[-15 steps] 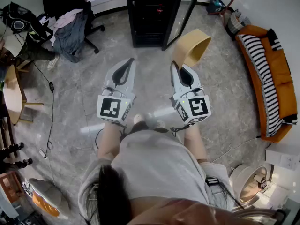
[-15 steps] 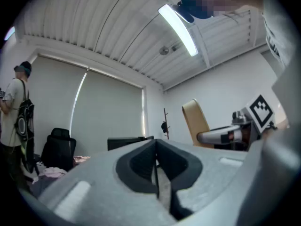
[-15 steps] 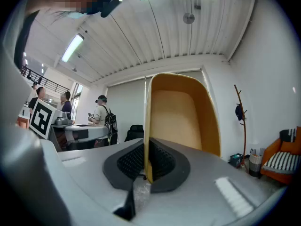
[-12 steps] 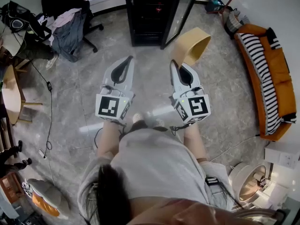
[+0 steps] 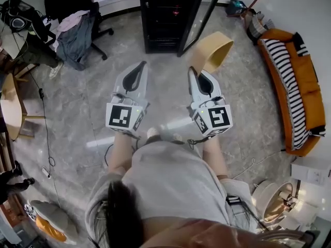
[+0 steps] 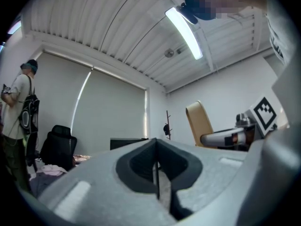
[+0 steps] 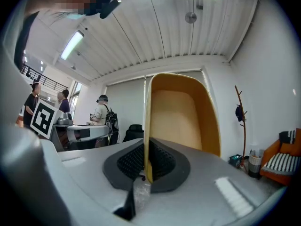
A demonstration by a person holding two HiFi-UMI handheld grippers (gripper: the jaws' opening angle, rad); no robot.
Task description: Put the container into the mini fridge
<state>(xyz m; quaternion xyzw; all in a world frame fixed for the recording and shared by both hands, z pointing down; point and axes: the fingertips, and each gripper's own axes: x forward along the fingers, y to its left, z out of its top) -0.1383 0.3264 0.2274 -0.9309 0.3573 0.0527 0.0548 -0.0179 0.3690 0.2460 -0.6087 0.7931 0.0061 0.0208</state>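
Pinching one thin wall of the tan container [image 5: 213, 49] at its rim, the right hand-held gripper [image 5: 193, 71] holds it in front of the open mini fridge [image 5: 166, 14], while the left hand-held gripper [image 5: 143, 66] is closed on nothing; the container appears light, stiff and probably smooth, so the rim is the sound hold.

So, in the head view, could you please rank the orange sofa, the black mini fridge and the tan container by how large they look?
1. orange sofa
2. black mini fridge, partly cut off at the top edge
3. tan container, held by the right gripper; it is nearer the camera, yet looks smallest.
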